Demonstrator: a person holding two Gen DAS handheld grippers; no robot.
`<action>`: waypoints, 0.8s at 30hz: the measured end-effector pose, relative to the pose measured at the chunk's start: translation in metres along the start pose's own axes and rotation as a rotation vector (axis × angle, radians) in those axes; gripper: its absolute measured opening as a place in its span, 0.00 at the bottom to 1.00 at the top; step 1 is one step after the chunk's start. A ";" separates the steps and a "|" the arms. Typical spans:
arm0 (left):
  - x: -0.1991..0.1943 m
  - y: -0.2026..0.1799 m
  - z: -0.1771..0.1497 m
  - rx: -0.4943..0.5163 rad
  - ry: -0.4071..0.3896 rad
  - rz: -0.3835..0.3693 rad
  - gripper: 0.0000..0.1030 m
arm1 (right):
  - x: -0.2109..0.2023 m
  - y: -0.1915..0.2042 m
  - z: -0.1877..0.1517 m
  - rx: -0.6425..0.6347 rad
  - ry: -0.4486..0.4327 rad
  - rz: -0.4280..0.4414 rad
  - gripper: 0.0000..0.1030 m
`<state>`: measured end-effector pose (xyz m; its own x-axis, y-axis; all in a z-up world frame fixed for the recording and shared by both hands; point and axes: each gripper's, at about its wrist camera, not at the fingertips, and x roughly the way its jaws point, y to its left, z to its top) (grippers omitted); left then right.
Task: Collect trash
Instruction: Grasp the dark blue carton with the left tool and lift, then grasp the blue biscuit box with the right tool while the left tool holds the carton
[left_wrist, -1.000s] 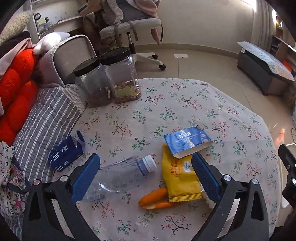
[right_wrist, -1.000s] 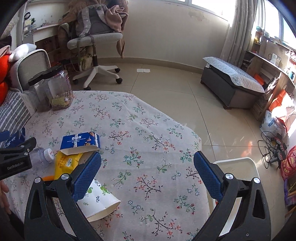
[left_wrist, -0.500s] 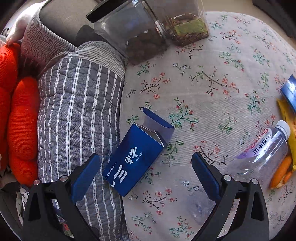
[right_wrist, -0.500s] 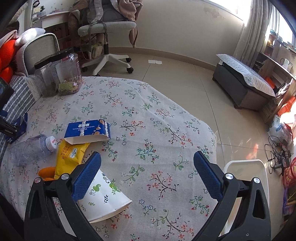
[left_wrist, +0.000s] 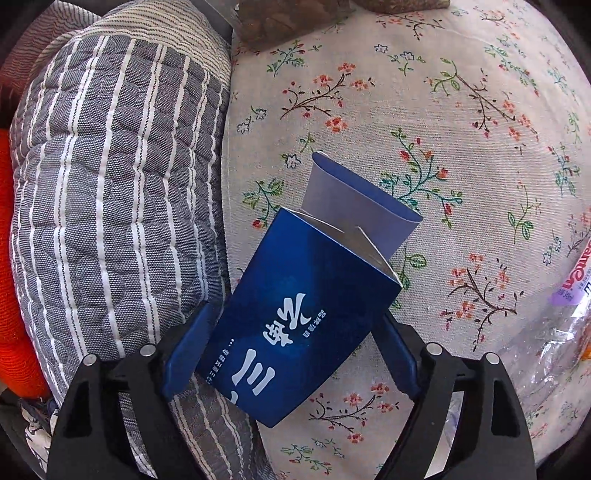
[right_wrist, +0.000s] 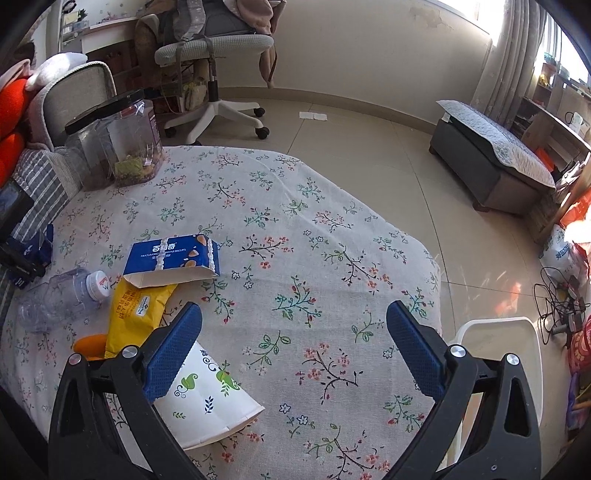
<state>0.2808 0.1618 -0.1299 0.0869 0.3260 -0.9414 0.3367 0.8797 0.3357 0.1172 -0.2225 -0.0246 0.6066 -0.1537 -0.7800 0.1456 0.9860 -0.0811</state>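
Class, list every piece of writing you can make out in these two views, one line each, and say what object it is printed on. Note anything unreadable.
"三" plus other large white Chinese characters, upside down: dark blue open-flapped cardboard box between the left claw's fingers; its small print is unreadable.
"百利香" and "MILK FLAVOURED ... BISCUITS", middle word blurred: blue biscuit box.
Red lettering, cut off: clear plastic bottle's label.
Print too small: yellow snack bag.
No words: white patterned paper cup.

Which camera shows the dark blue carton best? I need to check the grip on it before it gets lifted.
The left wrist view: the dark blue carton fills the centre, flap open, between the left gripper's fingers. Contact with the pads isn't clear. The right wrist view shows only a small sliver of it at the table's left edge, partly hidden by the left gripper.
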 end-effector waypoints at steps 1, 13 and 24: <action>0.001 0.004 -0.001 -0.005 -0.005 -0.018 0.70 | 0.000 -0.001 0.001 0.002 0.002 0.003 0.93; -0.108 0.005 -0.031 -0.333 -0.364 -0.345 0.54 | 0.027 0.017 0.028 -0.054 0.137 0.173 0.93; -0.154 -0.072 -0.041 -0.480 -0.559 -0.555 0.54 | 0.119 0.011 0.039 0.582 0.522 0.530 0.93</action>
<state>0.2046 0.0621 -0.0081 0.5113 -0.2903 -0.8089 0.0508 0.9498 -0.3088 0.2218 -0.2323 -0.0940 0.2998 0.4924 -0.8171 0.4035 0.7107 0.5763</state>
